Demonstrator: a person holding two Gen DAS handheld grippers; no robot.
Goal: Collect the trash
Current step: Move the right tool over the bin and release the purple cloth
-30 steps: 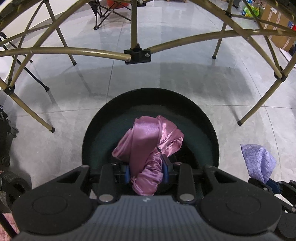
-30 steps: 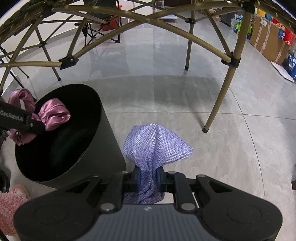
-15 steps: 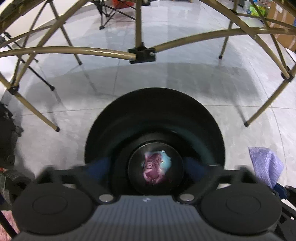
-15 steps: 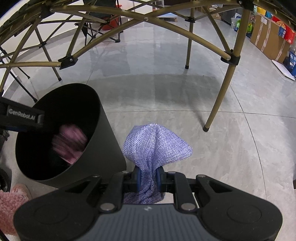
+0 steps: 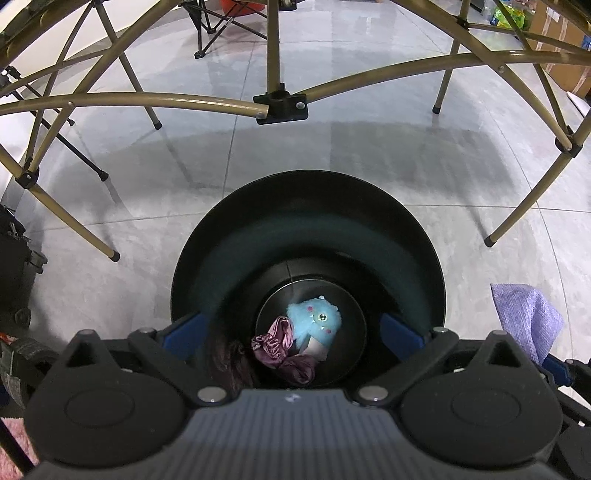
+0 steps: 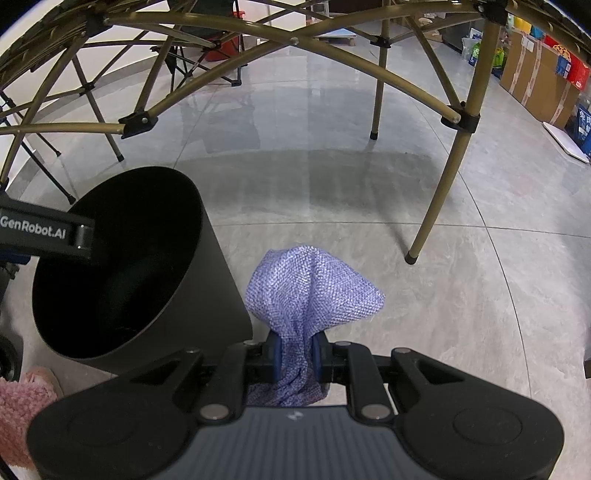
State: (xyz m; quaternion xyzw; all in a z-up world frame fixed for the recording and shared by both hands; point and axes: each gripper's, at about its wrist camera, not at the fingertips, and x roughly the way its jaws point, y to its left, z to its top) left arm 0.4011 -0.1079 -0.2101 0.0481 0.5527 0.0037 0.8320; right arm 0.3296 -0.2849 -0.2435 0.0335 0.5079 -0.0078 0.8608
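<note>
A black round bin stands on the floor below my left gripper, which is open and empty over its mouth. At the bin's bottom lie a pink satin cloth and a light blue plush toy. My right gripper is shut on a purple woven cloth and holds it just right of the bin. The purple cloth also shows at the right edge of the left wrist view.
Gold folding table legs and crossbars arch over the grey tiled floor. A pink fluffy item lies by the bin's left base. Cardboard boxes stand at the far right. A folding chair is at the back.
My left gripper opened and the pink satin cloth dropped from it to the bottom of the bin. The right gripper still holds the purple cloth in the same place.
</note>
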